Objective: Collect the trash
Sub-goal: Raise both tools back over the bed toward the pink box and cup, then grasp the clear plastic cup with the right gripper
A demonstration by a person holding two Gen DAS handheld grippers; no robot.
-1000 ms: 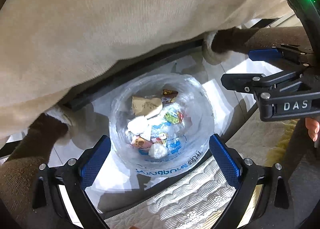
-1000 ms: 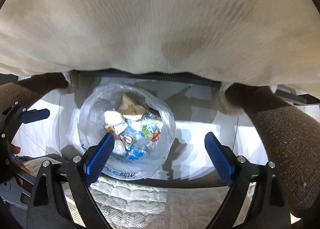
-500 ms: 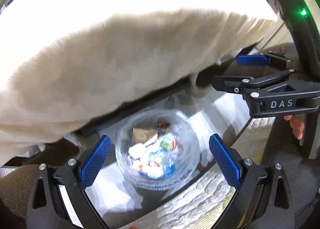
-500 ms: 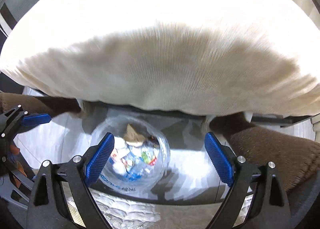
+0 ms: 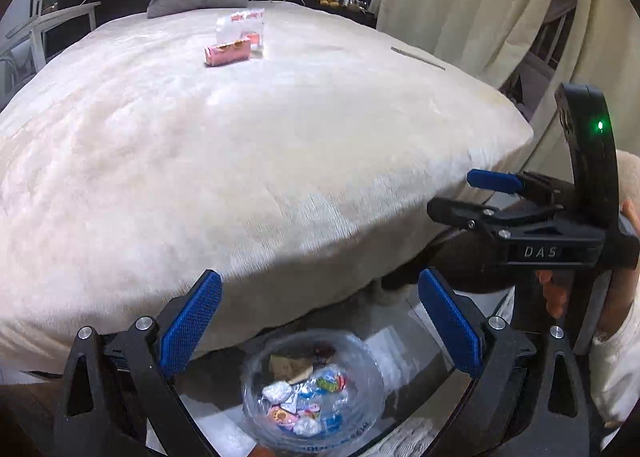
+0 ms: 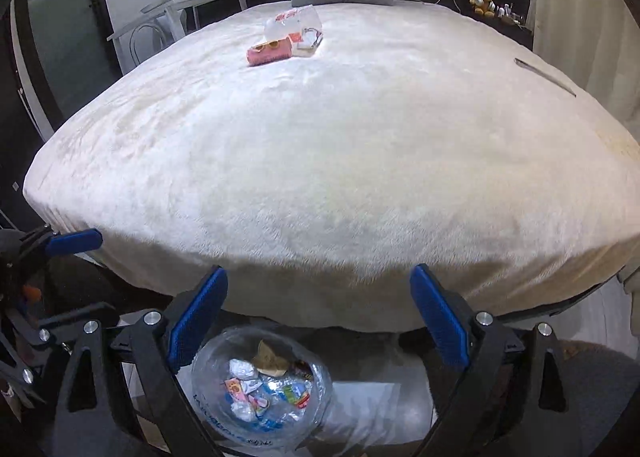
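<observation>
Left gripper (image 5: 318, 333) and right gripper (image 6: 318, 315): jaws spread wide, empty, over the trash bag (image 6: 262, 389) on the floor. Remaining trash far up the bed (image 6: 320, 177): pink packet (image 6: 269, 51), then clear wrapper (image 6: 294, 23) touching it. Both look light, crinkly, slippery; pinch the packet across its middle.

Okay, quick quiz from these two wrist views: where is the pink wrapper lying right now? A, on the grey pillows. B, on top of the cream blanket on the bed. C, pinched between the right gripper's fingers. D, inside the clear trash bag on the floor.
B: the pink wrapper lies on the cream blanket beside a clear plastic package, far from the trash bag and both open grippers.
</observation>
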